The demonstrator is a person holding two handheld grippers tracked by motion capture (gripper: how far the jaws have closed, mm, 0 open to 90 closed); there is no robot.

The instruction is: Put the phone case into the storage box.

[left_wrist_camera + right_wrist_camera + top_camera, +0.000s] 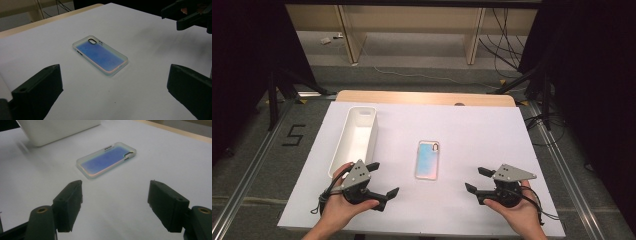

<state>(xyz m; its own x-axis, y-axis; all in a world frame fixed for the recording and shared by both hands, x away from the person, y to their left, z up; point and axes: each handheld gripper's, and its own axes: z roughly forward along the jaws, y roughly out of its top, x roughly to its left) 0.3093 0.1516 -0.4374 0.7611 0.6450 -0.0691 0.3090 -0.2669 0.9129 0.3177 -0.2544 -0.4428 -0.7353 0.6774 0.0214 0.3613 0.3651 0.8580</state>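
While both hands rested low at the near edge of the white table (472, 125), each gripper sat with its jaws spread wide and nothing between them. The left gripper (381, 179) was held in the person's left hand (343, 206); in the left gripper view its jaws stood far apart, with bare table between. The phone case (427, 159) lay flat on the table ahead of those jaws, apart from them, slightly toward the right-hand jaw. It was translucent with a blue-pink sheen, camera cutout at the far end (100, 55).

The right gripper (478, 179), held in the right hand (518, 212), was also open, gripping nothing. In the right gripper view the case (107, 159) lay ahead of the fingers, nearer the left jaw, not touching either. The white bin (354, 140), a long open tray, stood just beyond the left gripper's fingers, its near end close beside the upper jaw; contact could not be told. In the right gripper view the bin (60, 131) sat beyond the case. The right gripper's jaws showed at the top right of the left gripper view (187, 15), well past the case.
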